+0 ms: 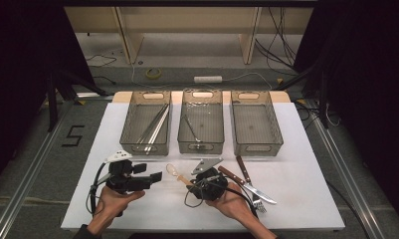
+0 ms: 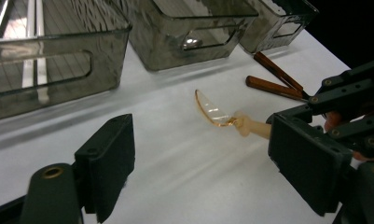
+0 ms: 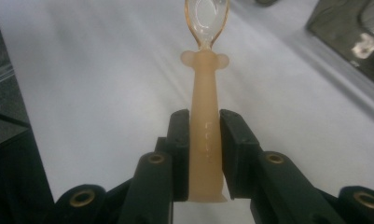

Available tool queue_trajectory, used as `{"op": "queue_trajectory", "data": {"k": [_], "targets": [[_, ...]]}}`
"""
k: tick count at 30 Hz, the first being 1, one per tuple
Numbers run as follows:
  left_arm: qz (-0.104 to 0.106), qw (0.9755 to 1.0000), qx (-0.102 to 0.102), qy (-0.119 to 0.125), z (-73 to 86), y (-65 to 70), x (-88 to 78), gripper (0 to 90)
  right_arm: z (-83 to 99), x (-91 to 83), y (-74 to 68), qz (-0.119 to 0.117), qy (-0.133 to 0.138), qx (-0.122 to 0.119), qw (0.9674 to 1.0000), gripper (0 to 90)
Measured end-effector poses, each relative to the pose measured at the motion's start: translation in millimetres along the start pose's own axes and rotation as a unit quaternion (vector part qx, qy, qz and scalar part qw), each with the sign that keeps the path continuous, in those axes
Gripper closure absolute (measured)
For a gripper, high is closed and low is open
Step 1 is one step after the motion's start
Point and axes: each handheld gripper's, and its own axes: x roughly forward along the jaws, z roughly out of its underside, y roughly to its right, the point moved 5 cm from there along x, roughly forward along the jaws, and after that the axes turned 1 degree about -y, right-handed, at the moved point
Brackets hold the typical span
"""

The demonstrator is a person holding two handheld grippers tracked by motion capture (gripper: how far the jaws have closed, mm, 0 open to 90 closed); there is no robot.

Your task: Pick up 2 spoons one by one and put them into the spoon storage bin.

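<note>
We have the peach-handled spoon [image 3: 206, 135] clamped in our right tool [image 3: 204, 154], the two pads pressing on either side of its handle near the butt end, with the clear bowl sticking out ahead. In the high view the spoon [image 1: 177, 173] sits just in front of the middle bin [image 1: 201, 145], low over the white tabletop [image 1: 306, 199]; whether it is lifted clear of the surface we cannot tell for certain.

Our left tool [image 2: 198, 163] stands wide open with nothing between its jaws, off to the left of the spoon and pointed towards it.

We judge the work to be sorting cutlery into the three bins: the left bin [image 1: 145, 147] holds long metal pieces, the middle one holds what looks like a metal spoon, and the right bin [image 1: 256, 145] looks empty. A knife [image 1: 247, 185] and a fork [image 1: 249, 184], both wooden-handled, lie crossed on the tabletop beside our right hand.

The step in hand seems to be carrying the spoon off. Next we need to raise it above a bin's rim, most likely the middle one, bring it over the opening, and only then let the jaws part.
</note>
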Motion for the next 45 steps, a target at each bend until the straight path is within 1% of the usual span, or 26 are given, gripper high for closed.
{"op": "queue_trajectory", "data": {"k": [2,5,7,11,14,17,19,22,25,31,38,43,45], "targets": [[0.0,1.0,0.005,0.003,-0.1,1.0,-0.3,21.0,-2.1,-4.5,4.6,0.003,0.005,0.008,0.9999,75.4],[-0.002,0.9999,0.012,0.005,0.1,2.7,-0.1,20.0,-6.2,-11.0,13.6,0.009,0.016,0.013,0.9998,75.4],[-0.003,0.9998,0.021,0.004,0.3,3.5,-1.0,19.4,-9.6,-15.8,20.6,0.016,0.022,0.019,0.9995,75.5],[-0.007,0.9997,0.022,0.005,0.9,4.4,-1.5,18.7,-19.6,-27.5,36.6,0.026,0.039,0.035,0.9983,75.4],[-0.016,0.9995,0.027,0.009,0.7,3.5,-2.2,18.6,-28.0,-34.8,47.5,0.033,0.051,0.044,0.9972,75.4],[-0.018,0.9994,0.028,0.009,1.3,2.9,-2.5,18.0,-36.1,-39.8,57.9,0.038,0.058,0.052,0.9962,75.4],[-0.019,0.9993,0.03,0.014,1.2,3.4,-3.0,17.7,-41.7,-42.0,64.6,0.042,0.062,0.058,0.9955,75.3],[-0.02,0.9989,0.038,0.017,1.9,3.9,-4.8,17.4,-48.7,-44.3,75.0,0.047,0.067,0.068,0.9944,75.3],[-0.022,0.9986,0.041,0.025,2.1,5.0,-6.4,17.4,-55.0,-46.9,84.1,0.053,0.073,0.077,0.993,75.3],[-0.018,0.9985,0.044,0.026,3.3,8.4,-6.8,17.1,-71.4,-50.1,97.5,0.061,0.082,0.083,0.9913,75.3],[-0.017,0.9982,0.048,0.032,3.7,9.9,-8.2,16.8,-88.5,-45.7,109.5,0.073,0.086,0.091,0.9895,75.2],[-0.017,0.9978,0.053,0.038,3.0,10.4,-9.1,16.7,-96.1,-40.5,119.2,0.084,0.083,0.1,0.988,75.2],[-0.019,0.9975,0.054,0.041,2.7,10.7,-9.4,16.7,-97.7,-37.7,123.3,0.088,0.082,0.108,0.9868,75.2]]}}
